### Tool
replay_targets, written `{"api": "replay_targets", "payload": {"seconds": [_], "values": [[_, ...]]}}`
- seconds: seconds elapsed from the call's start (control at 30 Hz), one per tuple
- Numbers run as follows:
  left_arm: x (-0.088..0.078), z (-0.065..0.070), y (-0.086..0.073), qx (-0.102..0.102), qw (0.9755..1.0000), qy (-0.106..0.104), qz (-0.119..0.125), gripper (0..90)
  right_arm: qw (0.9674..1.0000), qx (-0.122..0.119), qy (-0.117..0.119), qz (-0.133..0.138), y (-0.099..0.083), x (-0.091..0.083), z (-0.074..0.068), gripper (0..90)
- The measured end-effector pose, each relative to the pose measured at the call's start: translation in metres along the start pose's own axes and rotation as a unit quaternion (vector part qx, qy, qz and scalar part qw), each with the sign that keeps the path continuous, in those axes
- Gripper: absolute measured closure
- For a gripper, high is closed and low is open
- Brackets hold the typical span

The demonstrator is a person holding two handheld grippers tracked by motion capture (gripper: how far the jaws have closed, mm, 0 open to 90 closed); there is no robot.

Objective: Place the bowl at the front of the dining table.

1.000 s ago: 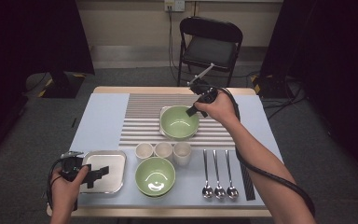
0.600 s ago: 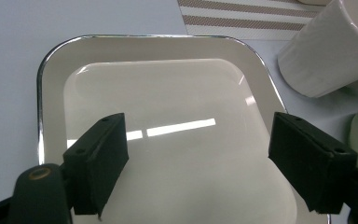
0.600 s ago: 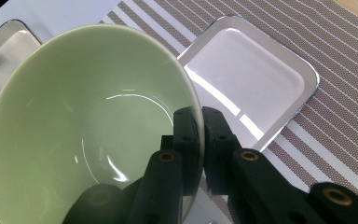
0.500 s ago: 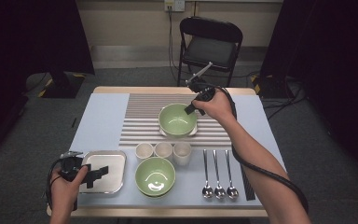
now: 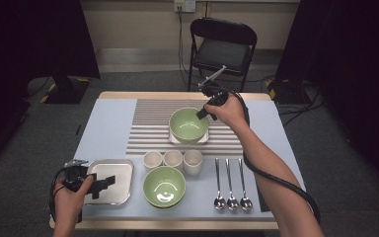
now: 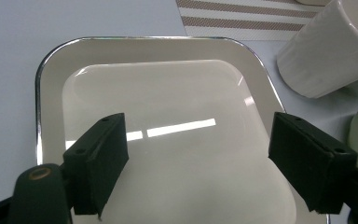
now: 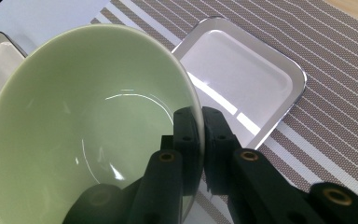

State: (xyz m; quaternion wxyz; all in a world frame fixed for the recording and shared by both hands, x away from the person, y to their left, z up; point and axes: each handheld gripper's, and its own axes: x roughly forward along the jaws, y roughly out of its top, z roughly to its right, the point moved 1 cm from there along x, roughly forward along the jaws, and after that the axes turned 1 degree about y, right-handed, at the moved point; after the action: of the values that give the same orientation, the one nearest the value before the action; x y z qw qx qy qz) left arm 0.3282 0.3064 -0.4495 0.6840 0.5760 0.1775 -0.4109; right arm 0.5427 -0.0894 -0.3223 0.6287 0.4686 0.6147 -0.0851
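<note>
One glossy pale-green bowl

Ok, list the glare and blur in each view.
High view: sharp on the table, dark at both sides, highlights in the near bowl. Left gripper view: a bright streak of glare on the tray, jaws soft. Right gripper view: glare on the held bowl and small tray; jaws slightly blurred.
</note>
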Motion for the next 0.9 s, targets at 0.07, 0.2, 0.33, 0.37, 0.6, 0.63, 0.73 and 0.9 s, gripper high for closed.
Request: {"api": "replay_targets", "payload": {"seconds": [0.07, 0.2, 0.33, 0.37, 0.6, 0.63, 0.73, 0.9], "values": [[0.000, 0.000, 0.000, 0.000, 1.0000, 0.000, -0.001, 19.3, 1.0000, 0.006, -0.002, 0.000, 0.000, 0.001, 0.002, 85.6], [-0.001, 0.000, 0.000, 0.001, 1.0000, 0.000, 0.002, 19.3, 0.9999, 0.012, -0.006, 0.001, 0.000, 0.001, 0.005, 85.7], [0.000, 0.001, 0.000, 0.003, 1.0000, 0.000, 0.000, 19.4, 0.9998, 0.017, -0.008, 0.005, 0.000, 0.001, 0.009, 85.6], [0.000, 0.001, 0.000, 0.002, 1.0000, 0.000, -0.001, 19.4, 0.9998, 0.018, -0.009, 0.004, 0.000, 0.001, 0.010, 85.6], [0.000, 0.001, 0.000, 0.003, 1.0000, 0.001, -0.001, 19.4, 0.9996, 0.025, -0.014, 0.004, -0.001, 0.003, 0.016, 85.7], [0.000, 0.001, 0.000, 0.003, 1.0000, 0.001, 0.000, 19.4, 0.9995, 0.027, -0.014, 0.003, -0.001, 0.004, 0.016, 85.7], [0.000, 0.002, 0.000, 0.003, 1.0000, -0.001, 0.001, 19.4, 0.9994, 0.029, -0.017, 0.004, -0.001, 0.005, 0.018, 85.6], [0.000, 0.002, 0.000, 0.003, 1.0000, 0.000, 0.003, 19.3, 0.9993, 0.032, -0.016, 0.004, -0.001, 0.006, 0.020, 85.7]]}}
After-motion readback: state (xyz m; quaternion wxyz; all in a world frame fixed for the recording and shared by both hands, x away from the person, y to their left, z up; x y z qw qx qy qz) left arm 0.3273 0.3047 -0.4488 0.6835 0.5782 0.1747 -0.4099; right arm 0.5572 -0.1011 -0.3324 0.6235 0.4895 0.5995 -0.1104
